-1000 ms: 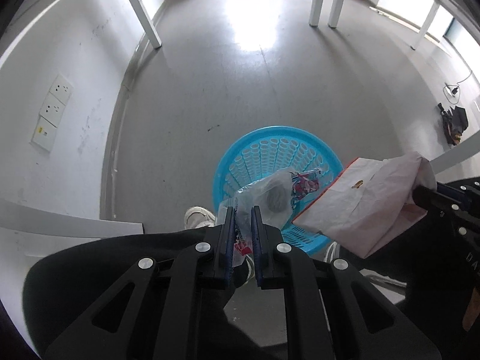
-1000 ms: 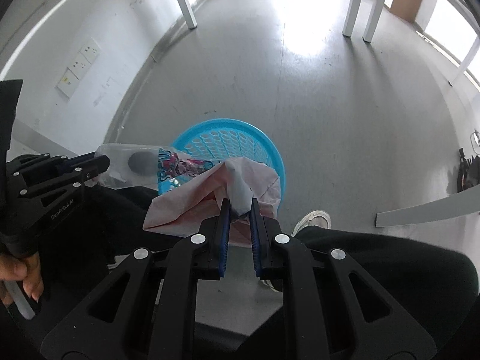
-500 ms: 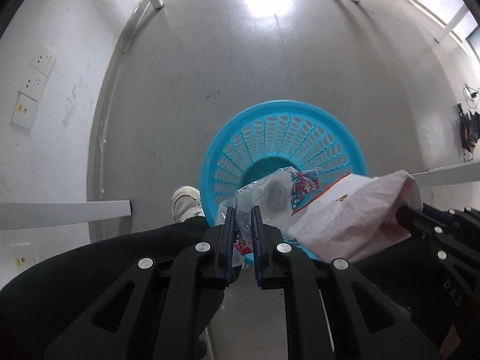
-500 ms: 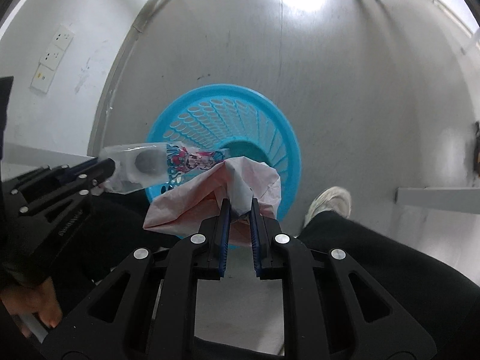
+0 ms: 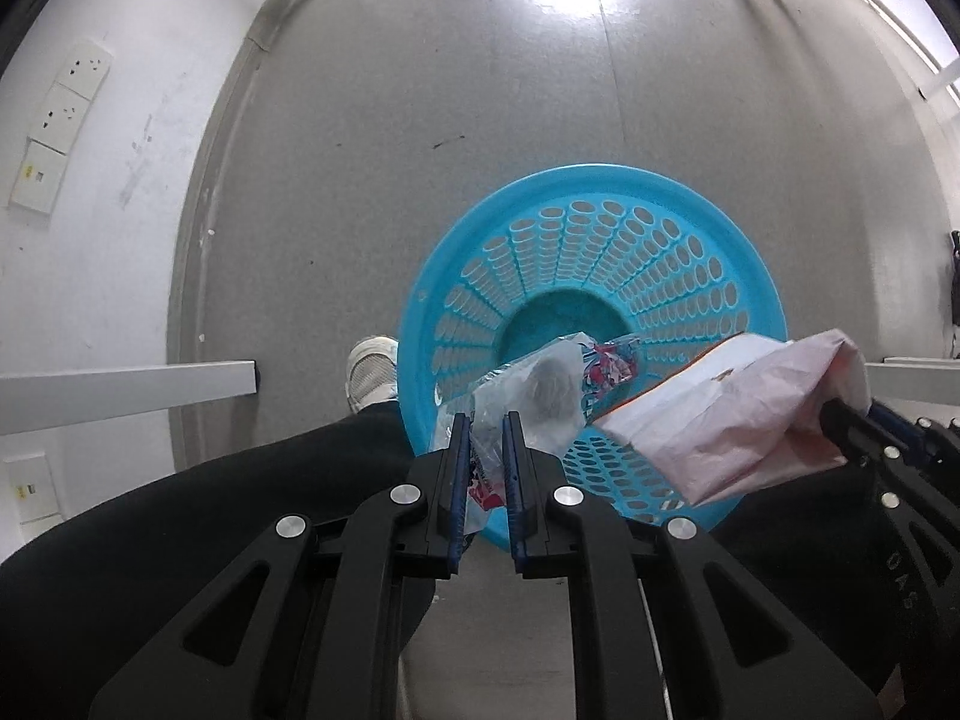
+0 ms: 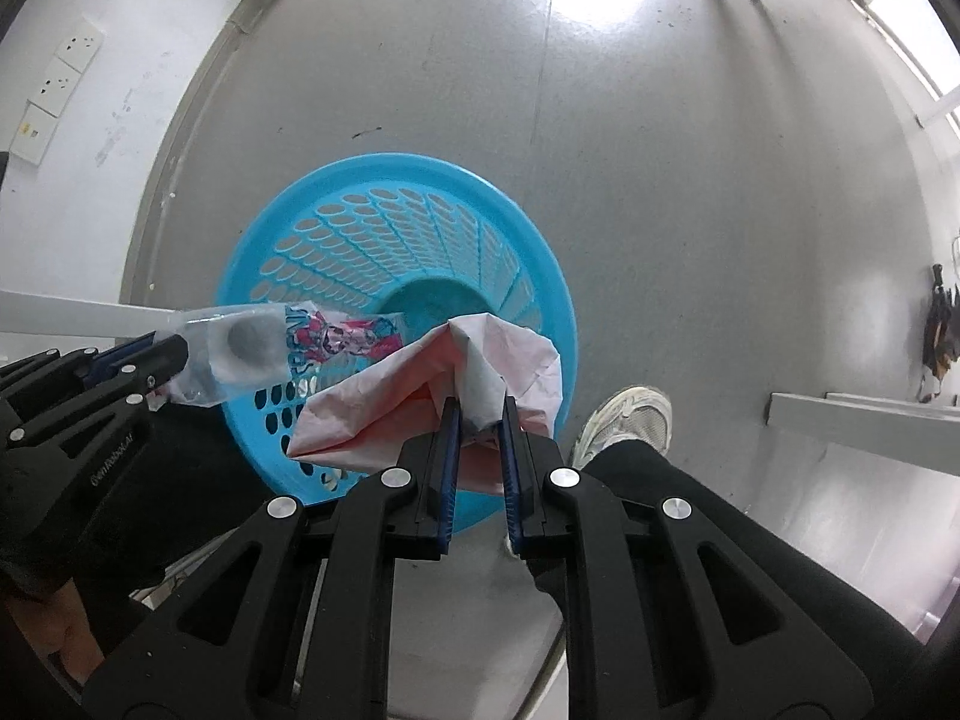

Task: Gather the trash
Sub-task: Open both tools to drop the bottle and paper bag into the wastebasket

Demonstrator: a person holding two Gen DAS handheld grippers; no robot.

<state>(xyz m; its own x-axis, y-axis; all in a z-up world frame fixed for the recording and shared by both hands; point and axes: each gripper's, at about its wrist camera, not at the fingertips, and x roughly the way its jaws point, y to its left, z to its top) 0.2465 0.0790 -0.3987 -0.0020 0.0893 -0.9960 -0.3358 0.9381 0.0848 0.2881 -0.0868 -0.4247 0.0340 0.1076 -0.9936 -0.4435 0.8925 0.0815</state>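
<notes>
A round blue perforated basket stands on the grey floor, nothing lying on its bottom. My left gripper points down over its near rim, shut on a clear plastic snack wrapper with a red and blue print. My right gripper is shut on a crumpled pale pink paper bag that hangs over the basket's near side. In each view the other gripper appears at the edge: the right gripper and the left gripper.
A white wall with sockets runs along the left. A person's black trousers and white shoes stand close to the basket. White table rails flank it. A dark bundle lies at the far right.
Both grippers have come down toward the basket with their trash still held; the basket looks larger and more centred, and I look more steeply down into it.
</notes>
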